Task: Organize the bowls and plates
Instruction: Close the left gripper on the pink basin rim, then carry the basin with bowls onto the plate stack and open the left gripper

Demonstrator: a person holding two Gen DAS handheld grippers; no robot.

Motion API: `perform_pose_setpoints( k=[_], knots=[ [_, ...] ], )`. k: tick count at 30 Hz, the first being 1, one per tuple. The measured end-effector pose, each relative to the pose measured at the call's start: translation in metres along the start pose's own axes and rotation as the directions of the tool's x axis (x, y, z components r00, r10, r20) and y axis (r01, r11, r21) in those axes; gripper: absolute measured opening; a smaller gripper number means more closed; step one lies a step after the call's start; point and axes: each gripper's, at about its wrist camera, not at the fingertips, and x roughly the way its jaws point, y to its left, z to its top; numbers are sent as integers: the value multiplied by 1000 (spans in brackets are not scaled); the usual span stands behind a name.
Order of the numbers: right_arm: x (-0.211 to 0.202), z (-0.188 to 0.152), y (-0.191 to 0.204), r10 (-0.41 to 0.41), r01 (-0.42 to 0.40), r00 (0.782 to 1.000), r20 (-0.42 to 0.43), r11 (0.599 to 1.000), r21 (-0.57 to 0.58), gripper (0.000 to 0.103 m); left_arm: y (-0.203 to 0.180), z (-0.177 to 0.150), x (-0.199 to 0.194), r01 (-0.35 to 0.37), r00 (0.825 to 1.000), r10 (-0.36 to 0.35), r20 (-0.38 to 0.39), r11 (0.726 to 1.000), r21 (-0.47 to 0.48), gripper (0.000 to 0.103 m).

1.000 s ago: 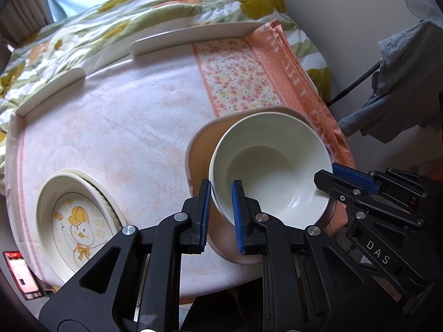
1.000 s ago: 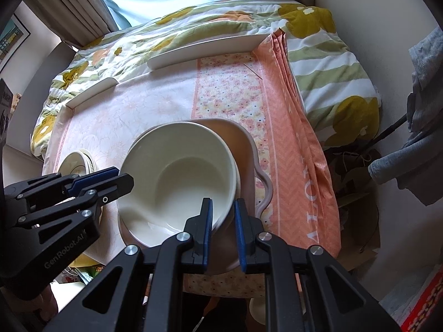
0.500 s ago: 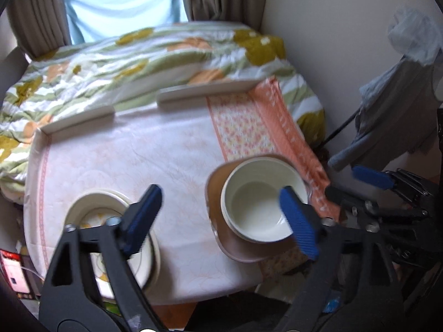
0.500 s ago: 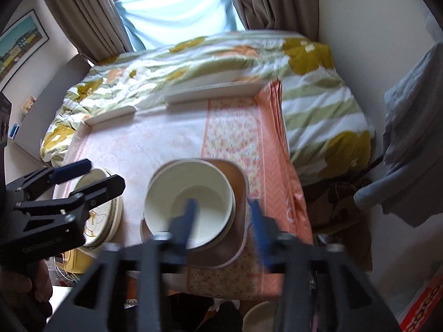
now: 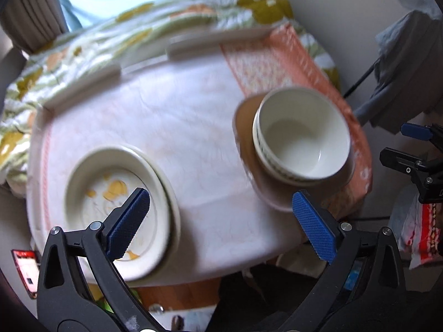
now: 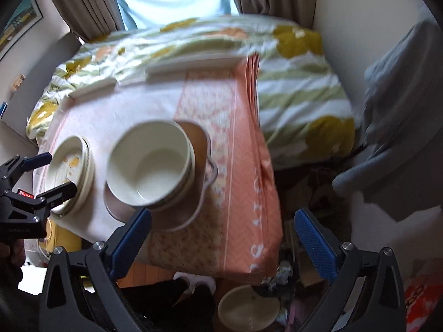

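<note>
Both my tools, left (image 5: 221,220) and right (image 6: 223,239), have just spread wide and hold nothing; the bowls (image 5: 301,138) sit stacked on the brown plate (image 5: 243,121) on the counter (image 5: 177,116).

Two tools: left tool (image 5: 221,221), right tool (image 6: 223,239). Bowls: a stack of at least two cream bowls (image 5: 301,138), exact number unclear from blur. One brown tray (image 6: 199,144) under them. Plates: stack of two, maybe more, plates (image 5: 116,199) with a yellow print. One bench (image 5: 166,116), one pink cloth. One more cream dish (image 6: 247,308) on the floor.
</note>
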Motion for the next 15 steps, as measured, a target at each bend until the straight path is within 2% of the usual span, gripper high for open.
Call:
perform_pose_setpoints(
  k=[2, 4, 6, 10, 12, 15],
  knots=[
    [21, -1, -2, -18, 18, 998, -53, 1000, -4, 102, 1, 0, 18, 14, 999, -14, -31, 1000, -10, 102],
    [36, 1, -3, -25, 24, 995, -94, 1000, -11, 90, -1, 0, 34, 15, 998, -16, -64, 1000, -9, 101],
    [48, 4, -2, -18, 15, 992, -128, 1000, -27, 80, -3, 2, 46, 24, 995, -25, -95, 1000, -8, 95],
    [66, 10, 3, -2, -8, 986, -167, 998, -63, 68, -7, 6, 60, 54, 990, -55, -128, 998, -8, 86],
    [75, 11, 7, -2, -14, 983, -183, 996, -83, 61, -12, 8, 67, 61, 988, -60, -142, 998, 2, 75],
    [87, 14, 11, 3, -24, 980, -199, 994, -103, 52, -18, 10, 76, 63, 988, -59, -144, 998, 21, 71]
  ],
)
